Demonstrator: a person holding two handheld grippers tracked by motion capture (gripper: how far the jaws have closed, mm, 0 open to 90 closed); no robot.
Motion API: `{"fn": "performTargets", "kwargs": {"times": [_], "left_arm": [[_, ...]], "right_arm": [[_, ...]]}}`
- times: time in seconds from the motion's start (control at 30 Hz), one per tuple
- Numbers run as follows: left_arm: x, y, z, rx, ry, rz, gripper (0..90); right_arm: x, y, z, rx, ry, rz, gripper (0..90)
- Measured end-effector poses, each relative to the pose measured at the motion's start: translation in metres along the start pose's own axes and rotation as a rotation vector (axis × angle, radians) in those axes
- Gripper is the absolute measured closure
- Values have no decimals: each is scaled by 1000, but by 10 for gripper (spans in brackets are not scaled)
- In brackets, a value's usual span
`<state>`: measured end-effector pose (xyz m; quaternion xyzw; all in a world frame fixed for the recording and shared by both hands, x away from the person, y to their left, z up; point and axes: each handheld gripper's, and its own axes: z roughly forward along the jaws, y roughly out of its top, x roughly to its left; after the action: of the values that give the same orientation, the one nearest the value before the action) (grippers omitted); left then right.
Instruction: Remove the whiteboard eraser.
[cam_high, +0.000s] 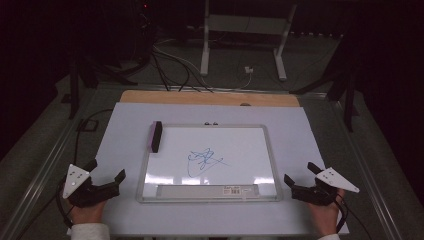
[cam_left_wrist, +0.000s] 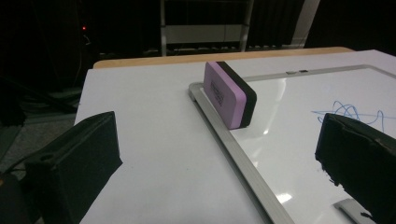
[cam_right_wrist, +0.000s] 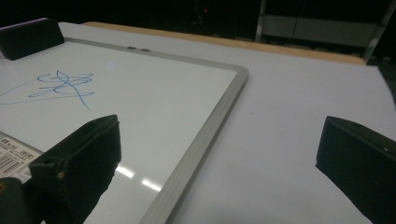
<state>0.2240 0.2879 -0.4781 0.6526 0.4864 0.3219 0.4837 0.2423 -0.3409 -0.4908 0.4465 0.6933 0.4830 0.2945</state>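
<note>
Whiteboard lies flat on the white desk, long side across the person's front, with a blue scribble near its middle. Eraser stands on edge at the board's far left corner, its long axis running front to back along the left frame rail; in the left gripper view the purple face turns toward the bare desk and the black felt toward the scribble. Left hand-held gripper rests at the near left corner of the desk, just off the board's left rail, jaws spread wide with nothing between them. Right hand-held gripper sits at the near right, just off the right rail, jaws likewise apart and empty. Deciding relation: the eraser lies straight ahead of the left gripper and slightly toward the board, on the same side of the desk, while the right gripper is well apart from it, the whole board between. Judgement: the left is the nearer and would take it. Its jaws already straddle the line of the left rail, so a forward reach should bring them either side of the eraser's thin dimension, purple face to one jaw and felt to the other. The scribble lies right of the eraser.
</note>
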Motion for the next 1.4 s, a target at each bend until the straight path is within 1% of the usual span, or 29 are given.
{"fn": "performTargets", "kwargs": {"times": [0.1,0.17,0.2,0.3,0.33,0.37,0.43,0.5,0.57,0.6,0.63,0.7,0.77,0.83,0.87,0.9,1.0,1.1,1.2,1.33,1.4], "left_arm": [[-1,0,-1,0,2,3,8],[-1,0,-2,-10,-4,-9,8],[0,0,-3,-16,-1,-22,8],[0,1,-3,-15,-6,-29,8],[0,2,-2,-21,-17,-36,8],[0,2,-2,-21,-17,-36,8],[1,4,-1,-11,-32,-41,8],[1,7,2,-5,-34,-34,8],[1,12,5,-5,-47,-27,8],[1,12,5,-5,-47,-27,8],[1,14,6,-6,-45,-23,8],[0,19,8,-7,-54,-25,8],[-1,24,10,0,-62,-17,8],[-2,30,12,-5,-60,-4,8],[-2,35,15,-11,-64,-6,8],[-2,35,15,-11,-64,-6,7],[-2,41,20,-18,-56,2,8],[-2,45,25,-28,-48,-3,7],[-2,48,32,-39,-50,-14,8],[-3,54,42,-29,-48,-11,8],[-3,58,46,-27,-48,-2,8]], "right_arm": [[-1,0,0,-4,-2,6,1],[-1,0,0,-3,-4,4,1],[0,0,-1,-1,-18,-4,1],[0,0,-1,-10,-20,-1,1],[-1,1,-1,-12,-21,7,1],[-1,1,-1,-12,-21,7,1],[-1,1,-2,-13,-24,9,1],[-1,1,-3,-15,-27,10,1],[-1,1,-3,-19,-25,15,1],[-1,0,-3,-20,-26,15,1],[0,0,-3,-19,-29,15,1],[0,1,-3,-20,-29,12,1],[1,1,-4,-24,-31,5,1],[2,1,-4,-23,-33,4,1],[2,1,-3,-22,-33,5,2],[2,1,-3,-20,-33,5,1],[2,0,-3,-18,-34,4,2],[1,0,-3,-19,-35,2,2],[1,0,-3,-16,-37,3,2],[0,0,-2,-17,-39,5,2],[0,0,-2,-17,-41,5,2]]}}
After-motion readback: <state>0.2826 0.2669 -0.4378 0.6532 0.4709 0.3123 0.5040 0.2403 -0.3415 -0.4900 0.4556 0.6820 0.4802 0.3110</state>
